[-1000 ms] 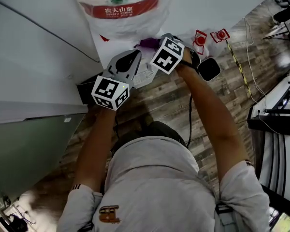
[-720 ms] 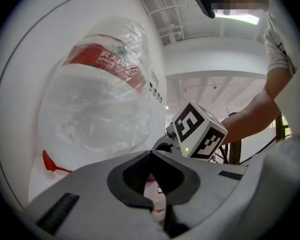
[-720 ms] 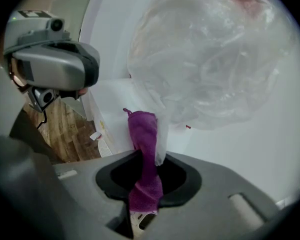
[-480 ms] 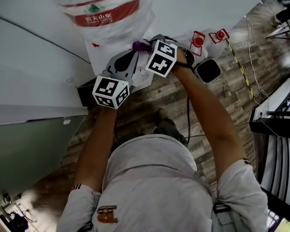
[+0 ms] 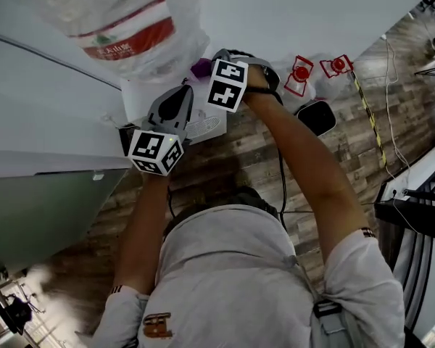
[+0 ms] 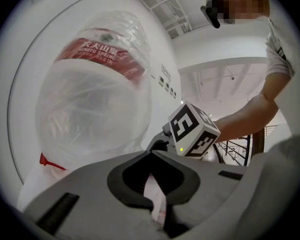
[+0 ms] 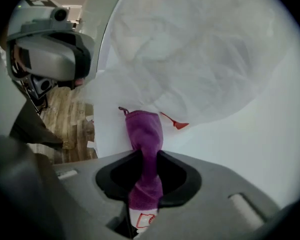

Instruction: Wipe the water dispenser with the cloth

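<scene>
The water dispenser's white body (image 5: 156, 93) carries a big bottle (image 5: 123, 31) with a red label, wrapped in clear plastic. My right gripper (image 5: 205, 69) is shut on a purple cloth (image 5: 201, 67). The cloth (image 7: 146, 131) hangs out past the jaws against the white top just below the wrapped bottle (image 7: 200, 59). My left gripper (image 5: 181, 91) hovers beside it at the dispenser's top, jaws shut with nothing held (image 6: 151, 155). From the left gripper view the bottle (image 6: 97, 94) stands just ahead, and the right gripper's marker cube (image 6: 192, 130) sits to its right.
Two red-and-white tap-like parts (image 5: 301, 75) sit right of the dispenser, with a dark rounded pad (image 5: 315, 116) by my right forearm. A black box (image 5: 127, 133) sits at the dispenser's left. A grey partition (image 5: 43, 194) runs along the left; desks and cables (image 5: 420, 187) stand right.
Both grippers have moved up and left along the dispenser toward the bottle. The right one carries the purple cloth with it. The head view has shifted too.
</scene>
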`<state>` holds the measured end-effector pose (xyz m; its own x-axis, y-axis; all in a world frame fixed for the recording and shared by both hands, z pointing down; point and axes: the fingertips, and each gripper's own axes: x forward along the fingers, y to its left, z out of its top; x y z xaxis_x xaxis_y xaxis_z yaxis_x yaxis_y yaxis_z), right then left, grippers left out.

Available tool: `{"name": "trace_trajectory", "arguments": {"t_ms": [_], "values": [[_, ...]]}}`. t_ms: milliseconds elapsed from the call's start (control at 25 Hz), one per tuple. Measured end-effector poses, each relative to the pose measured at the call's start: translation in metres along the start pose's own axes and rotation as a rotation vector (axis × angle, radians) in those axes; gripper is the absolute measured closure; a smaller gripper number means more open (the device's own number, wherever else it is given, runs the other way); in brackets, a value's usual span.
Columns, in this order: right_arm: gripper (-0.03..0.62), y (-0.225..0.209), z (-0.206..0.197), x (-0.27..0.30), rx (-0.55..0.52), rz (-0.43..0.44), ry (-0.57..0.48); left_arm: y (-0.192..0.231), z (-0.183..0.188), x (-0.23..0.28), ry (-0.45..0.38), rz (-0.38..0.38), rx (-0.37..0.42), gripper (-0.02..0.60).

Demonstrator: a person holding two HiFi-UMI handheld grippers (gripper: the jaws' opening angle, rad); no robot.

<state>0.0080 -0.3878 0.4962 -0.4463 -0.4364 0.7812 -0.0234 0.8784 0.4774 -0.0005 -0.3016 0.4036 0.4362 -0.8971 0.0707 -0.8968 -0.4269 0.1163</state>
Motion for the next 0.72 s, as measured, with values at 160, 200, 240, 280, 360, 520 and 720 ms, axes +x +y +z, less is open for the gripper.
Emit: {"name": "trace_trajectory", "arguments": {"t_ms": [160,200,240,280,360,520,720], "values": [[0.5,-0.019,0.001,0.01,-0.042,0.016,-0.038,0.004,-0.001,0.005,0.007,0.064,0.005,0.583],[0.5,-0.024,0.0,0.014,-0.049,0.019,-0.046,0.005,-0.001,0.007,0.007,0.078,0.005,0.583],[0.5,-0.03,-0.001,0.017,-0.055,0.022,-0.054,0.007,-0.001,0.008,0.007,0.092,0.006,0.583],[0.5,-0.035,-0.002,0.02,-0.061,0.025,-0.062,0.008,-0.001,0.01,0.008,0.105,0.006,0.583],[0.5,-0.044,-0.003,0.026,-0.072,0.035,-0.077,0.009,-0.002,0.012,0.011,0.129,0.006,0.583],[0.5,-0.064,-0.007,0.039,-0.107,0.048,-0.091,0.01,-0.006,0.019,0.023,0.164,0.003,0.583],[0.5,-0.092,-0.013,0.059,-0.129,0.047,-0.076,0.016,-0.006,0.019,0.028,0.202,0.008,0.583]]}}
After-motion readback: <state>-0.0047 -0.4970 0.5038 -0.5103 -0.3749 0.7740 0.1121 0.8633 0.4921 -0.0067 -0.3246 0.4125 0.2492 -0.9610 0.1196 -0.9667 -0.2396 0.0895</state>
